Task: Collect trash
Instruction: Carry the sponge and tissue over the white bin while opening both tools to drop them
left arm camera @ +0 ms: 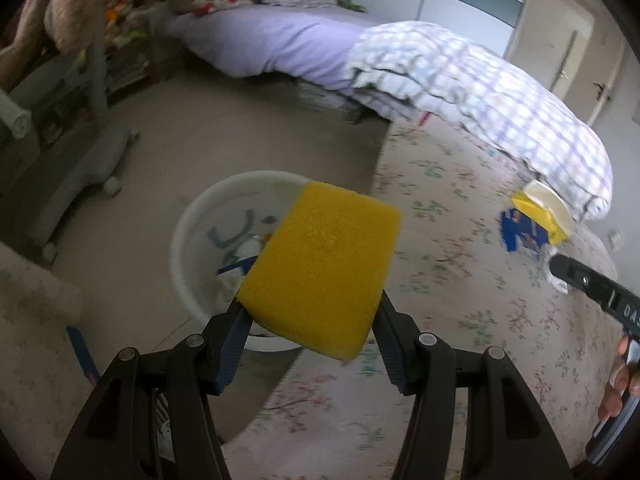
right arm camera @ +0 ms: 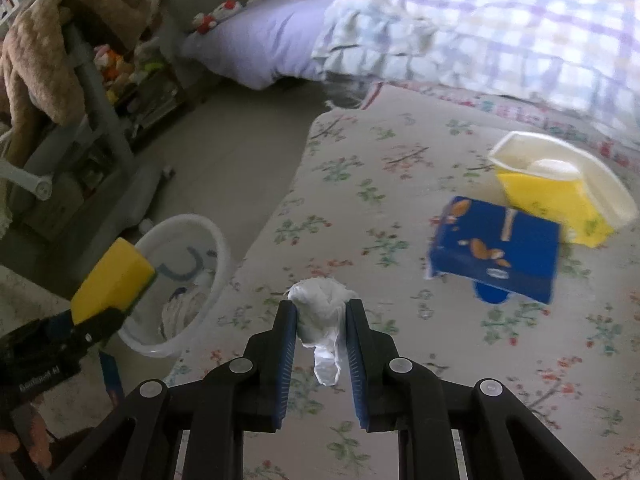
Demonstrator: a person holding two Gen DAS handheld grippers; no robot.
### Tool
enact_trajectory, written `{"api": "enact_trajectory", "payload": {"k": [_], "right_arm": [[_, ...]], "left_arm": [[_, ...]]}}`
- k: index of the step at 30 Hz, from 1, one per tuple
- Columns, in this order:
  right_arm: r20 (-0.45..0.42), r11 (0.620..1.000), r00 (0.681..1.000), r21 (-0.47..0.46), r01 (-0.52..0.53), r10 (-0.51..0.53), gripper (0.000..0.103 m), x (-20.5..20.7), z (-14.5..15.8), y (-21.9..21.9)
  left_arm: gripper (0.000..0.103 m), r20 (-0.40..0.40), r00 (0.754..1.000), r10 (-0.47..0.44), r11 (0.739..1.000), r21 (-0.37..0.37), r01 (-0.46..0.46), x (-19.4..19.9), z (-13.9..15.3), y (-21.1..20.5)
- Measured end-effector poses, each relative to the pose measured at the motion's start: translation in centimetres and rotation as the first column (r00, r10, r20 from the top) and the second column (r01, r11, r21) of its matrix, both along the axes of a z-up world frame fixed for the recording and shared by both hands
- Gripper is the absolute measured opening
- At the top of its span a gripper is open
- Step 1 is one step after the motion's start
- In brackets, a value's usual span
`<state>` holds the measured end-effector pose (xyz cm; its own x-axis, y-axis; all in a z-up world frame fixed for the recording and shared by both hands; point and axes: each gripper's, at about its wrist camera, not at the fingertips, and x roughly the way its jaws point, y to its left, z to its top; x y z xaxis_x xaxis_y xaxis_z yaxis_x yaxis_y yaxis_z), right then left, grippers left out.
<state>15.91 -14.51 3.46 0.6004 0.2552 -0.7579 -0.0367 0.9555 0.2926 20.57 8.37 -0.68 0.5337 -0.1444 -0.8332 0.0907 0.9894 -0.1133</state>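
My left gripper (left arm camera: 310,306) is shut on a yellow sponge (left arm camera: 320,264) and holds it over the near rim of the white bin (left arm camera: 188,216) on the floor beside the bed. The sponge also shows in the right wrist view (right arm camera: 112,276), just left of the bin (right arm camera: 218,240). My right gripper (right arm camera: 321,306) is shut on a crumpled white tissue (right arm camera: 320,312) above the floral bedspread (right arm camera: 380,168). A blue box (right arm camera: 496,250) and a yellow-and-white carton (right arm camera: 560,196) lie on the bed to the right.
The bin holds white and blue scraps. A checked quilt (left arm camera: 480,92) and a purple sheet (left arm camera: 276,40) cover the far bed. A grey chair frame (right arm camera: 92,92) draped with a brown plush stands on the floor at left, with toys behind.
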Motion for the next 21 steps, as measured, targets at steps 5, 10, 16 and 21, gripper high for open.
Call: {"api": "enact_trajectory", "payload": {"k": [5, 10, 16, 21], "right_arm": [[-0.020, 0.999, 0.999, -0.023, -0.042, 0.041, 0.022, 0.7, -1.1, 2.5], [-0.037, 0.996, 0.996, -0.032, -0.085, 0.084, 0.022, 1.7, -2.2, 5.2], [-0.037, 0.992, 0.992, -0.030, -0.125, 0.123, 0.022, 2.9, -2.8, 7.8], [-0.038, 0.988, 0.988, -0.034, -0.150, 0.148, 0.022, 4.1, -3.5, 9.8]], "left_arm": [[0.061, -0.040, 0.997, 0.067, 0.998, -0.018, -0.068, 1.0, -1.2, 2.9], [0.063, -0.047, 0.993, 0.104, 0.994, -0.016, -0.105, 2.3, -2.5, 4.8], [0.084, -0.042, 0.992, 0.117, 0.993, 0.034, -0.115, 2.8, -2.5, 6.0], [0.088, -0.046, 0.984, 0.170, 0.985, 0.045, -0.168, 2.5, -2.5, 8.3]]}}
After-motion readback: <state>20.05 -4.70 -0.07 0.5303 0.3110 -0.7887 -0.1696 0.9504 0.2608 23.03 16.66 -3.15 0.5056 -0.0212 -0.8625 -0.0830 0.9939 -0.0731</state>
